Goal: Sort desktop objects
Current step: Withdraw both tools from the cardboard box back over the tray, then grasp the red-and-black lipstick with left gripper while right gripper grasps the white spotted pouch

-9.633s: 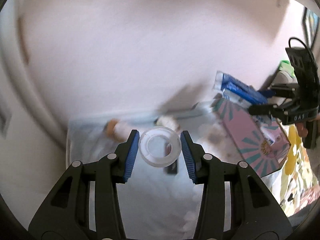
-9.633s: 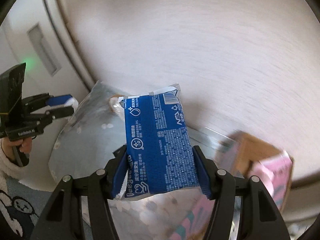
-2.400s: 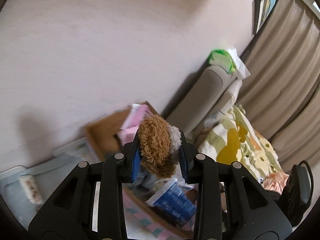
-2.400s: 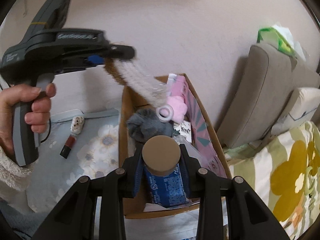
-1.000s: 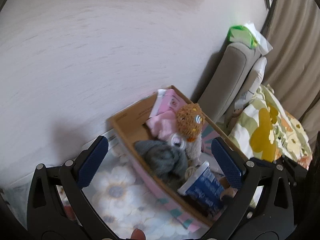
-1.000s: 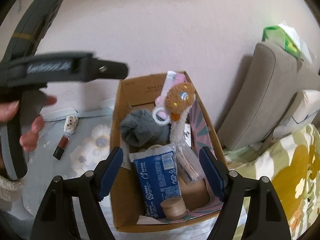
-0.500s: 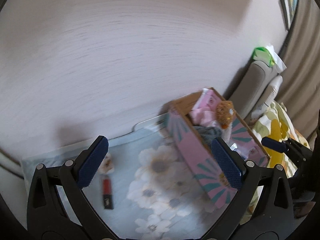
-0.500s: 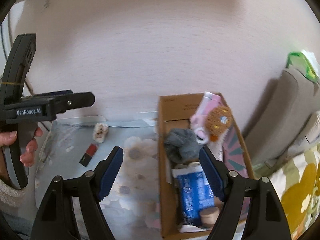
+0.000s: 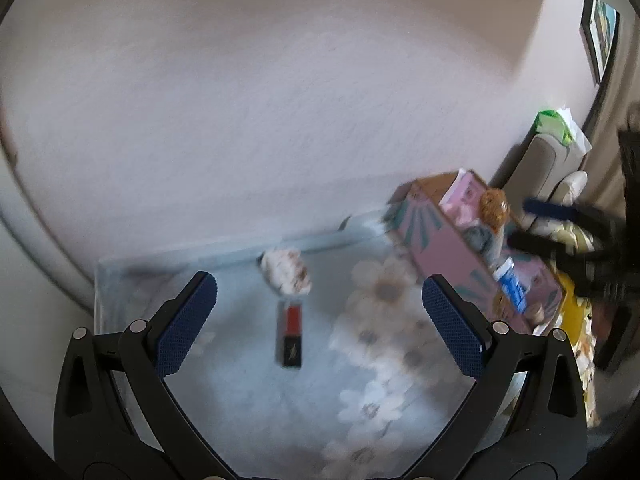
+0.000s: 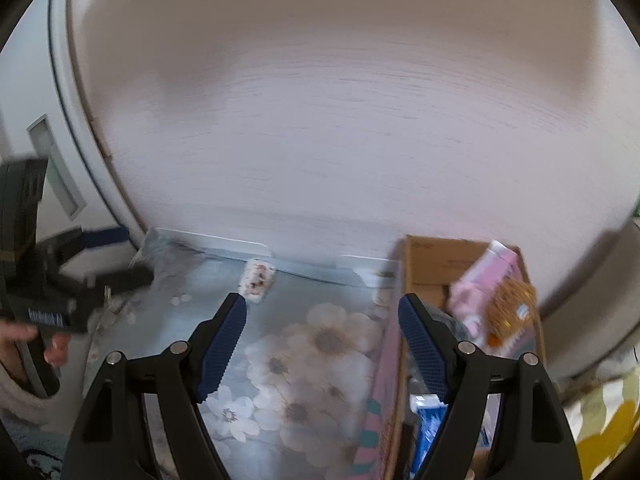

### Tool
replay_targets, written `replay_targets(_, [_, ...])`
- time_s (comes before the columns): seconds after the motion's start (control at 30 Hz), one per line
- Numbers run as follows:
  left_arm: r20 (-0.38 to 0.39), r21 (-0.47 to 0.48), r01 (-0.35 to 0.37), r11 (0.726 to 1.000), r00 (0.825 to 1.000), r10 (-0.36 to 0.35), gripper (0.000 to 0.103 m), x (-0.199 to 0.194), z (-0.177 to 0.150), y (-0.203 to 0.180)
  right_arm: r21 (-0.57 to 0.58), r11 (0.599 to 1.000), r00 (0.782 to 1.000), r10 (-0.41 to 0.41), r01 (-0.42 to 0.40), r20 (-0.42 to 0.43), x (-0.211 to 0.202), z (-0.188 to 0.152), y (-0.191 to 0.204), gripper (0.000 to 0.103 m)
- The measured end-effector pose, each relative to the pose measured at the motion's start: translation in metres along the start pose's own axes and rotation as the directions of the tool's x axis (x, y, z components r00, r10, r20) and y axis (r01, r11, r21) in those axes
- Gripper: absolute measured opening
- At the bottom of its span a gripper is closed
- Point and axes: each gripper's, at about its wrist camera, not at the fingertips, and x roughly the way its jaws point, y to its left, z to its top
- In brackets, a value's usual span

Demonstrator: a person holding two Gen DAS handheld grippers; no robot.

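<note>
Left tool [image 9: 320, 316] swung from box [image 9: 452, 248], lipstick [image 9: 290, 332] between open jaws

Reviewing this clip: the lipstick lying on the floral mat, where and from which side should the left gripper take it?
Judging by its pose, grip the lipstick across its narrow middle, coming down from above with the open left gripper. It lies flat, long axis pointing away along the fingers, so the pads meet its long sides.

Mat [image 9: 248, 400] open around lipstick [image 9: 290, 336]; box [image 9: 452, 246] blocks right.
</note>
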Motion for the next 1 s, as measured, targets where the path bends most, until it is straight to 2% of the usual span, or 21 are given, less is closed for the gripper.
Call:
replay_targets(0.17, [-0.049,-0.031,0.017,0.999,0.999,-0.019,0.101,0.010,-0.038,0.010,-0.032,0.997,0.996,0.067,-0.069,-0.060,0.032,0.010,0.013,0.075])
replay_targets(0.33, [-0.052,-0.033,0.026,0.999,0.998,-0.027,0.100,0.030,-0.060,0.004,-0.035,0.989,0.981,0.140,-0.146,-0.133,0.078,0.015,0.028,0.075])
replay_targets(0.43, [-0.044,-0.052,0.036,0.998,0.998,-0.038,0.090,0.056,-0.064,0.004,-0.063,0.981,0.969,0.168,-0.182,-0.178,0.113,0.016,0.039,0.075])
replay_targets(0.5, [-0.054,-0.067,0.040,0.997,0.998,-0.044,0.078,0.081,-0.068,0.006,-0.089,0.975,0.961,0.183,-0.204,-0.207,0.144,0.014,0.047,0.075])
replay_targets(0.57, [-0.075,-0.082,0.020,0.996,0.997,-0.027,0.071,0.109,-0.073,0.012,-0.099,0.970,0.952,0.192,-0.220,-0.238,0.175,0.010,0.053,0.075])
replay_targets(0.7, [-0.088,-0.099,0.004,0.995,0.996,-0.012,0.068,0.136,-0.081,0.018,-0.078,0.957,0.929,0.250,-0.280,-0.273,0.210,0.011,0.061,0.072])
replay_targets(0.77, [-0.094,-0.085,-0.014,0.996,0.996,0.006,0.068,0.144,-0.084,0.018,-0.088,0.957,0.927,0.243,-0.278,-0.286,0.223,0.010,0.065,0.072])
replay_targets(0.87, [-0.110,-0.065,-0.021,0.998,0.994,0.013,0.058,0.154,-0.085,0.016,-0.067,0.959,0.921,0.242,-0.274,-0.305,0.238,0.009,0.065,0.067])
replay_targets(0.93, [-0.112,-0.060,-0.018,0.998,0.994,0.011,0.055,0.158,-0.084,0.015,-0.047,0.961,0.918,0.245,-0.272,-0.311,0.244,0.009,0.064,0.064])
replay_targets(0.97, [-0.110,-0.056,-0.018,0.998,0.994,0.012,0.054,0.159,-0.084,0.014,-0.046,0.962,0.919,0.241,-0.268,-0.311,0.246,0.009,0.064,0.062])
replay_targets(1.0, [-0.106,-0.050,-0.022,0.999,0.994,0.016,0.049,0.160,-0.084,0.013,-0.047,0.963,0.920,0.238,-0.265,-0.312,0.248,0.009,0.064,0.056])
